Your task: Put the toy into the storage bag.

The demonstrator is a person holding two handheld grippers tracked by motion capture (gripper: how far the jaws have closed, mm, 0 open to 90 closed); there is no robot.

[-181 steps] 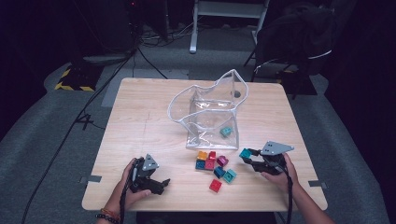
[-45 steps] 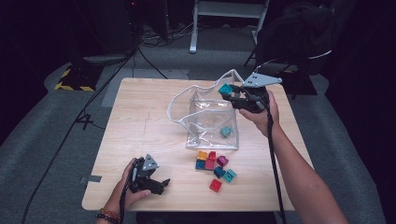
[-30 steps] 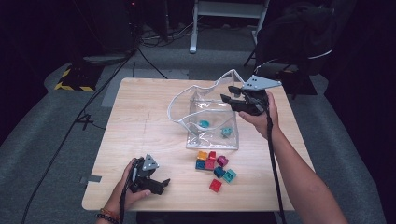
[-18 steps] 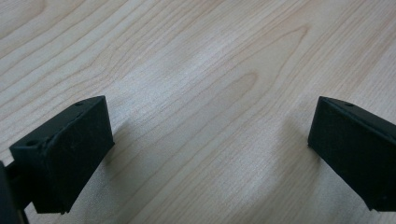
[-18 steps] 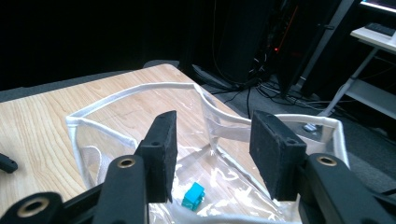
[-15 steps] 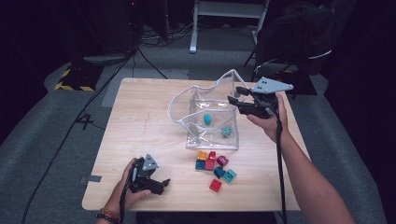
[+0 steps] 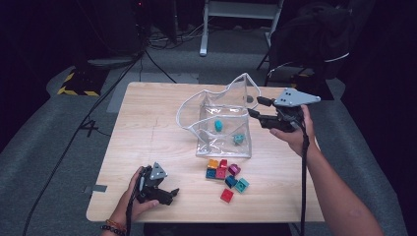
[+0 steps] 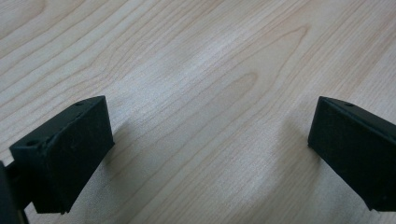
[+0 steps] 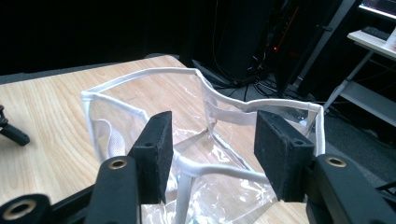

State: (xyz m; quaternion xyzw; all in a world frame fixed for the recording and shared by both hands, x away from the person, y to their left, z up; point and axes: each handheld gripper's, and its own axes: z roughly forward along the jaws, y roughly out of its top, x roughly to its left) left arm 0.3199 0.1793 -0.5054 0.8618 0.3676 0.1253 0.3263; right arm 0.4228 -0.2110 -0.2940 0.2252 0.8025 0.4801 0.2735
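A clear plastic bag (image 7: 206,105) with white trim stands open in the middle of the wooden table (image 7: 147,123). Two teal blocks (image 7: 218,125) (image 7: 239,139) lie inside it. Several coloured blocks (image 7: 226,173) sit in a cluster just in front of the bag. My right gripper (image 7: 254,106) hovers at the bag's right side, open and empty. In the right gripper view, that gripper (image 9: 212,144) frames the bag's white rim (image 9: 140,79). My left gripper (image 7: 172,195) rests on the table near the front left, open, with bare wood between the jaws of the left gripper (image 8: 210,140).
Cables run over the dark floor behind the table, and a white stand (image 7: 241,10) is at the back. A black chair (image 7: 314,39) is off the far right corner. Bare wood (image 7: 147,98) lies left of the bag.
My right gripper carried a teal block from the pile to above the bag and let it go. The block now lies in the bag, and the gripper has drawn back right. The left gripper stayed put.
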